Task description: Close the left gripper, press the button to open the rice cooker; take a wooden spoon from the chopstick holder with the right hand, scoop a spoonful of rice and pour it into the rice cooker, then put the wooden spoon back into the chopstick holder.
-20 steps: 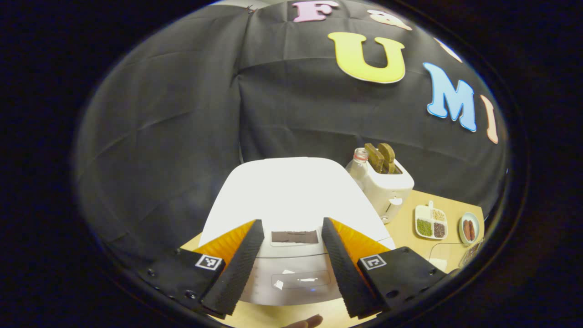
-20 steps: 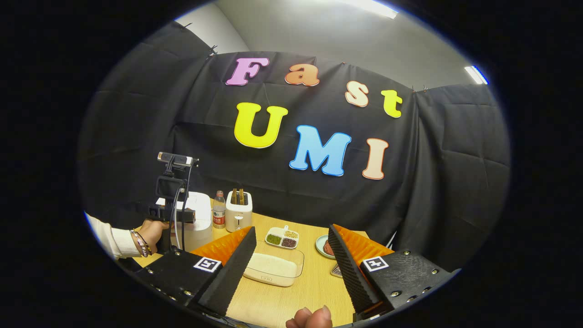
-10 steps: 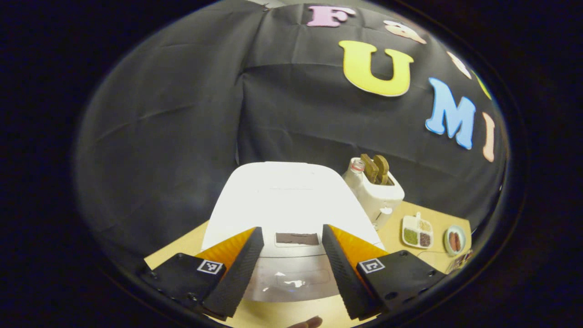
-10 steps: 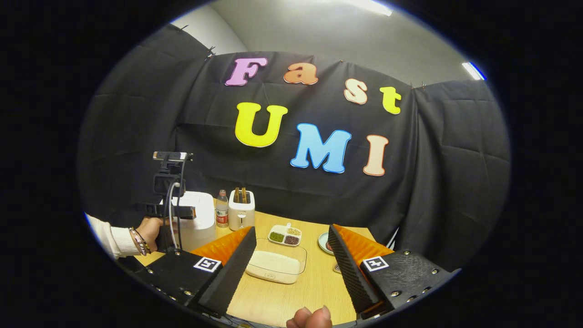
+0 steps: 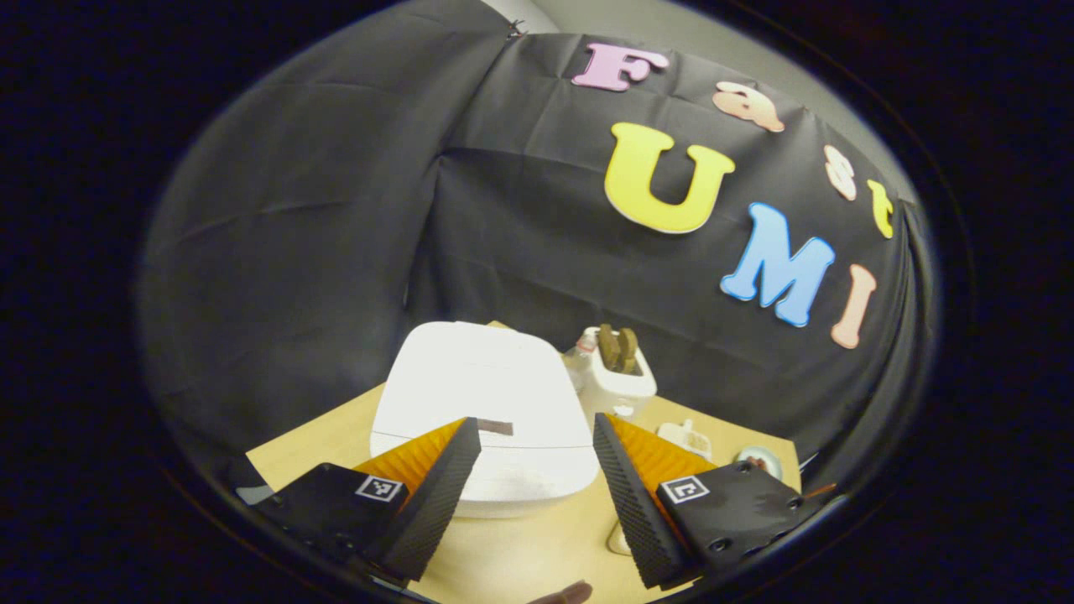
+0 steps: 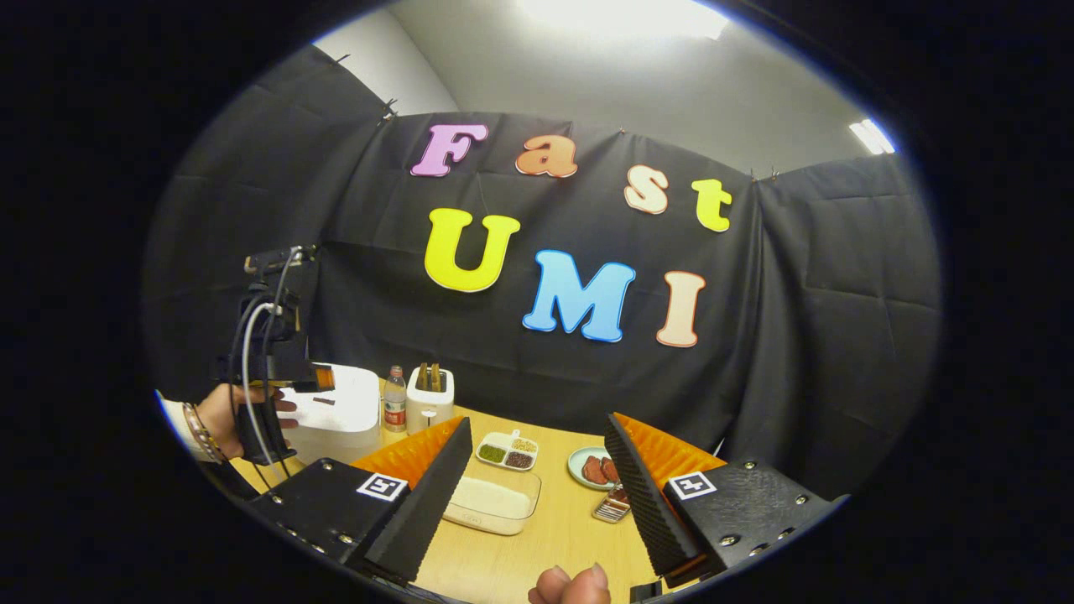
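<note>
Left gripper: jaws stand wide apart, nothing between them. The task calls for closed fingers to make a blunt tip for pressing, so the opening step reads as not yet begun. The gripper hangs above and in front of the rice cooker, which sits just ahead at 12 o'clock in the left gripper view, lid down. A small dark panel shows on the lid's front; which part is the release button cannot be told.

At 1 o'clock from the cooker, just beside it, stands the chopstick holder, a white box with two wooden handles upright in its top slot, presumably kept handle-up so a gripper can pinch one from above. Which handle is the wooden spoon cannot be told.

Right gripper: jaws also wide, empty, held low over the table in a waiting posture. Directly ahead at 12 o'clock, between its fingers, lies the clear rice container, in easy reach for scooping. Beyond it sit a divided dish of beans and, at 1 o'clock, a plate of sausages.

At 10 o'clock in the right gripper view, a person's hand holds the left device beside the cooker, with a bottle between cooker and holder.
</note>
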